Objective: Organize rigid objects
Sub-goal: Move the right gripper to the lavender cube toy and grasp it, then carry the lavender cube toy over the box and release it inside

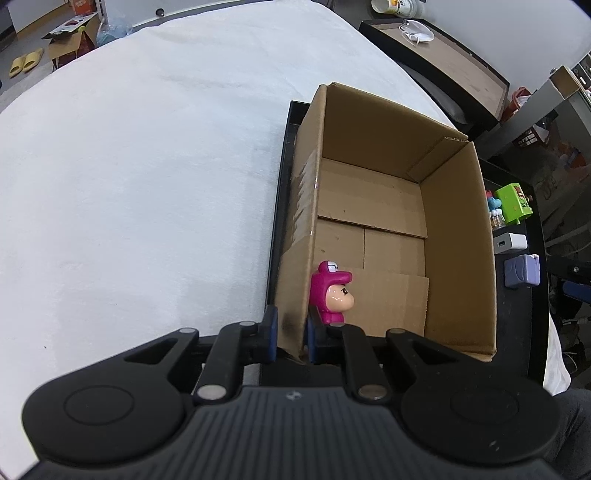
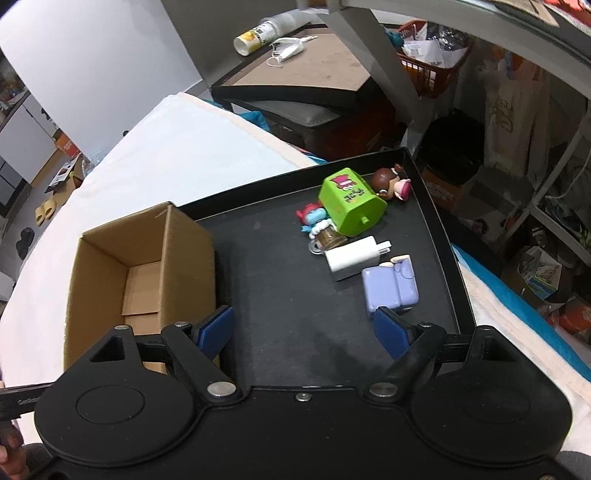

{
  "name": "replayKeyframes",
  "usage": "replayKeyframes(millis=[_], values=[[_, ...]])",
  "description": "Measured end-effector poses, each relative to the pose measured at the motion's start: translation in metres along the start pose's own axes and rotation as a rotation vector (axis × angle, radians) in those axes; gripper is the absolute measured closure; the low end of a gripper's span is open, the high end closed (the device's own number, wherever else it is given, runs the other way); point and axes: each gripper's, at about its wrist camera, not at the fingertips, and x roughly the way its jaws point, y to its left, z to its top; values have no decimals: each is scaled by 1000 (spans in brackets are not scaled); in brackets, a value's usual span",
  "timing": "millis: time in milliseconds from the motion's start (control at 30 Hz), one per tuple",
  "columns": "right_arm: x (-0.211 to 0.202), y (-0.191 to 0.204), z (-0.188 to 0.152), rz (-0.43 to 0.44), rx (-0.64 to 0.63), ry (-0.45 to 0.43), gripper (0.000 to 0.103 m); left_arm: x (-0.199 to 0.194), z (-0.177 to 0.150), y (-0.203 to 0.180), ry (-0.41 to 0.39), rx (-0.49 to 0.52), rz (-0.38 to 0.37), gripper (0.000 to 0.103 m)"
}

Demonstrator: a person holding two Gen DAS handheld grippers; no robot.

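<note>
An open cardboard box stands on a black tray. My left gripper is shut on the near end of its left wall, one blue pad on each side. Inside the box, by that wall, stands a pink hooded figure. In the right wrist view my right gripper hangs open over bare tray with nothing between its fingers. Beyond it lie a lilac sofa toy, a white charger, a green toy box, a blue troll figure and a brown-haired doll. The box stands left of the gripper.
The tray rests on a white blanket that spreads wide to the left. A brown side table with a cup and a face mask stands behind. An orange basket and floor clutter fill the right side.
</note>
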Motion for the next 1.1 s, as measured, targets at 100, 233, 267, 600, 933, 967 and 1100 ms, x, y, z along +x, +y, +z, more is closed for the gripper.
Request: replayKeyframes(millis=[100,233,267,600,933,967,1100], values=[[5,-9,4,-7,16,0,22,1,0,1,3,-8,2,89],[12,-21,11,-28,26,0,22,2,1,1,5,-15,3,89],[14,-24,14,-33,27,1,22,2,1,1,5,-18,3,89],[46,-39,22,-105,-29,58,24,2,2,2,7,-24,4,89],[75,-45,16,-144,-47,133,59,3,3,3,10,-30,-2,89],[73,-44,15,-134,-47,128,59,3,3,3,9,-30,-4,89],[63,-37,13,-113,-53,120,59,4,4,2,10,-26,-4,89]])
